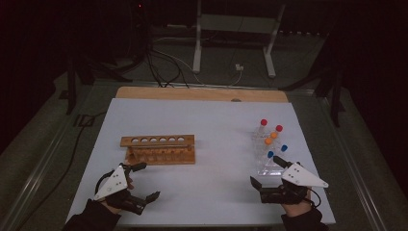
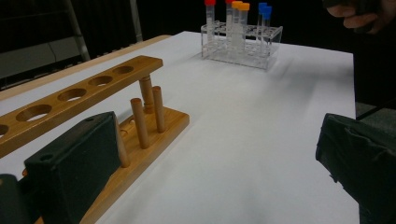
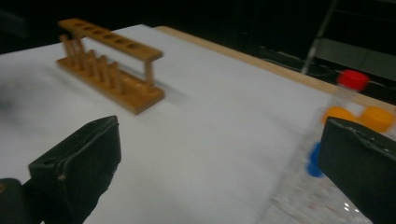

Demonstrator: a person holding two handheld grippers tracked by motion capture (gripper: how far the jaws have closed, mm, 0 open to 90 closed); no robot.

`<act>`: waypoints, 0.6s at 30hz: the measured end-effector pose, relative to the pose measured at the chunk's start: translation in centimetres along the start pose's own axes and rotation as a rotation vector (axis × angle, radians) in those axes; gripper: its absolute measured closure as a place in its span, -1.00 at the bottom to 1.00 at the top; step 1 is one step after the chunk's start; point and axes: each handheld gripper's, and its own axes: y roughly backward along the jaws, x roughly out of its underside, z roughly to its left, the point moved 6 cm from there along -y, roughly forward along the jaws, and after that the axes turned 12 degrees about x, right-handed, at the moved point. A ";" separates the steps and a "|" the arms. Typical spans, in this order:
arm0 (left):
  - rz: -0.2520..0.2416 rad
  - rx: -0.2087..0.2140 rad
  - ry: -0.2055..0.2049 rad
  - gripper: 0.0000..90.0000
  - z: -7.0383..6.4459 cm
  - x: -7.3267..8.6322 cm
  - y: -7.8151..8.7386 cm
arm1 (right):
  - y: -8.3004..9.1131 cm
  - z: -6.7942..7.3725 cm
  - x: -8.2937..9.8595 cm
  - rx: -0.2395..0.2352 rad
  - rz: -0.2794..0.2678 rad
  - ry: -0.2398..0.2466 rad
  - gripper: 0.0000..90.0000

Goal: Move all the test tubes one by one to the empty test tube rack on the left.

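Dark room, white surface (image 1: 211,120) over a wooden board, cables and a metal stand on the floor behind. Wooden rack (image 1: 159,148) sits left of centre, all six top holes empty. Clear plastic rack (image 1: 269,154) sits on the right, holding capped tubes: two red, two orange, two blue, all upright. Left hand-held gripper (image 1: 143,182) hangs near the front edge just in front of the wooden rack, jaws spread wide, holding nothing. Right hand-held gripper (image 1: 267,172) sits just beside the clear rack's near side, jaws also spread, nothing pinched; one jaw is close to a blue-capped tube (image 1: 270,155), contact unclear. Judged: transfer of tubes into the wooden rack is not started, all six tubes left to move.
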 end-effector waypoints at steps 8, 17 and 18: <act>0.006 0.000 0.002 -0.99 0.0 0.1 0.0 | -0.3 -2.3 0.7 0.140 0.065 -0.055 -1.00; 0.006 0.002 0.001 -0.99 0.0 0.1 -0.1 | -1.2 -3.0 1.5 0.216 0.135 -0.104 -0.87; 0.005 0.002 0.003 -0.99 0.0 0.1 -0.1 | -1.3 -3.0 1.5 0.234 0.147 -0.123 -0.74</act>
